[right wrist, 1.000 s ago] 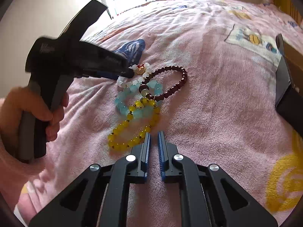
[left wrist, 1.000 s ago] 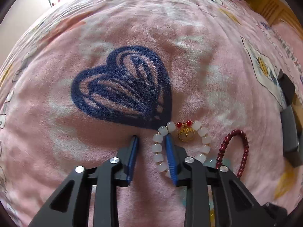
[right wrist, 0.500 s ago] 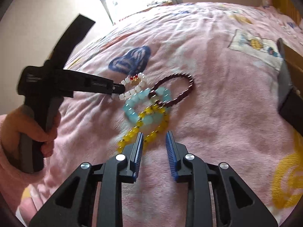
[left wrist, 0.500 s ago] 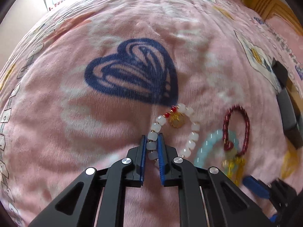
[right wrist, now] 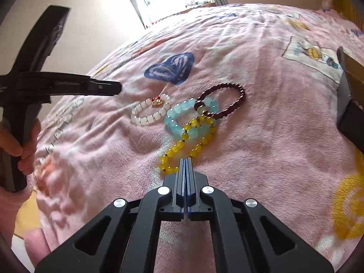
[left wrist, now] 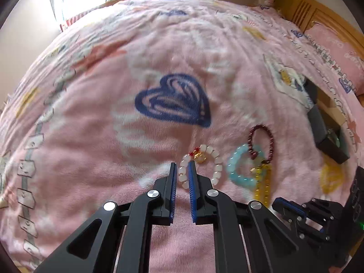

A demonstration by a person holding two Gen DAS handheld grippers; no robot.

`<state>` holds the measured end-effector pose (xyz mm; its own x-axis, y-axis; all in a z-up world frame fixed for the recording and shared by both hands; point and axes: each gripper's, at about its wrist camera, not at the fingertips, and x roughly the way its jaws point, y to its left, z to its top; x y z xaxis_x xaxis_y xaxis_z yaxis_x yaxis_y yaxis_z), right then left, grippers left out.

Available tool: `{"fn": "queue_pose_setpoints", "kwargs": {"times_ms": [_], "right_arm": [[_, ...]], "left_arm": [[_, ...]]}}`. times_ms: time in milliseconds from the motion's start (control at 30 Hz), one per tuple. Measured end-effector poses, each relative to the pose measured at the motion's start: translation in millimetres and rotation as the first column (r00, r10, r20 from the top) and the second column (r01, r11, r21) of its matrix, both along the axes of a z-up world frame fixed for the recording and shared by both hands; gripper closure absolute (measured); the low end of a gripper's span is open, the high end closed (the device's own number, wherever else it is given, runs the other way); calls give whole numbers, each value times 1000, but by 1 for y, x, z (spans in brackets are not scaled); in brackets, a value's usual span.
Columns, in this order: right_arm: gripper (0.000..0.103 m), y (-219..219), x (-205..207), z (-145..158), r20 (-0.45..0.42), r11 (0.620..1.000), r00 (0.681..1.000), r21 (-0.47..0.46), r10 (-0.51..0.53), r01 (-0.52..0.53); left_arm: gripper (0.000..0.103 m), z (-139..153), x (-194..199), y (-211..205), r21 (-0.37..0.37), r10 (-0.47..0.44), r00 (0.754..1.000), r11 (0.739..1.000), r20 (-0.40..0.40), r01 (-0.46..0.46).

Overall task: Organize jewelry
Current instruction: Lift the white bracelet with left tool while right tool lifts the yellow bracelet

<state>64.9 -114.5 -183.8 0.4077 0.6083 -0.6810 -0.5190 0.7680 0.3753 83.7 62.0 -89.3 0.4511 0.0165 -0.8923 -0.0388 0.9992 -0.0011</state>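
A white bead bracelet [left wrist: 216,166] with a gold charm lies on the pink blanket, apart from the others; it also shows in the right wrist view [right wrist: 149,111]. My left gripper [left wrist: 182,170] is raised above it, jaws slightly apart and empty. A light blue bracelet [right wrist: 188,118], a dark red one [right wrist: 227,100] and a yellow one [right wrist: 188,147] lie tangled together. My right gripper [right wrist: 186,159] is shut at the near end of the yellow bracelet; whether it pinches a bead is hidden.
A blue heart print [left wrist: 175,102] marks the blanket [left wrist: 113,136] behind the bracelets. A dark open jewelry box [left wrist: 325,122] sits at the right, also visible in the right wrist view [right wrist: 350,104]. A wooden headboard [left wrist: 318,13] stands far right.
My left gripper let go of the white bracelet and lifted back. The white bracelet now lies apart from the others. My right gripper moved forward and shut at the yellow bracelet.
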Motion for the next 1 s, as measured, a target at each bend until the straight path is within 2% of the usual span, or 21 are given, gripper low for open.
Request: {"fn": "queue_pose_setpoints", "kwargs": {"times_ms": [100,167,200,233,333,400,567,667,700,767,867,900,933,1000], "right_arm": [[97,-6,6,-2,-62,999,998,54,4,-1],[89,-6,9,-5,-76,998,997,52,-17,21],[79,-6,10,-7,-82,998,997,57,-16,21],[71,-4,10,-8,-80,998,997,64,-12,17],[70,5,9,-7,-46,999,999,42,-10,12],[70,10,9,-10,-29,1000,1000,18,-12,13],[71,2,18,-16,-89,995,995,87,-47,55],[79,1,22,-20,-94,993,994,94,-61,70],[85,1,22,-20,-90,993,994,90,-68,76],[88,-1,24,-18,-83,989,993,115,-82,91],[92,-3,22,-16,-77,989,994,122,-72,81],[93,-3,21,-16,-74,990,995,120,-71,79],[93,-3,20,-16,-72,990,995,121,-67,75],[93,-5,18,-15,-69,989,996,128,-64,73]], "left_arm": [[91,-5,9,-7,-36,-6,999,999,-32,5],[75,-13,13,-7,-62,9,998,998,-55,-12],[49,-16,16,-10,-79,15,998,997,-61,-20],[42,-20,18,-11,-95,23,998,995,-65,-29],[42,-30,21,-13,-85,41,997,995,-69,-46],[42,-36,25,-10,-105,54,995,992,-79,-62],[42,-60,39,2,-129,100,987,985,-127,-116],[46,-75,44,11,-178,135,982,971,-132,-157],[47,-76,44,11,-182,144,982,969,-123,-165],[50,-73,42,8,-166,143,982,973,-121,-162],[67,-68,38,5,-145,134,985,978,-106,-149],[80,-67,37,6,-152,138,985,977,-102,-153],[86,-65,35,7,-165,138,986,974,-96,-152],[91,-64,34,10,-181,121,989,974,-87,-135]]}}
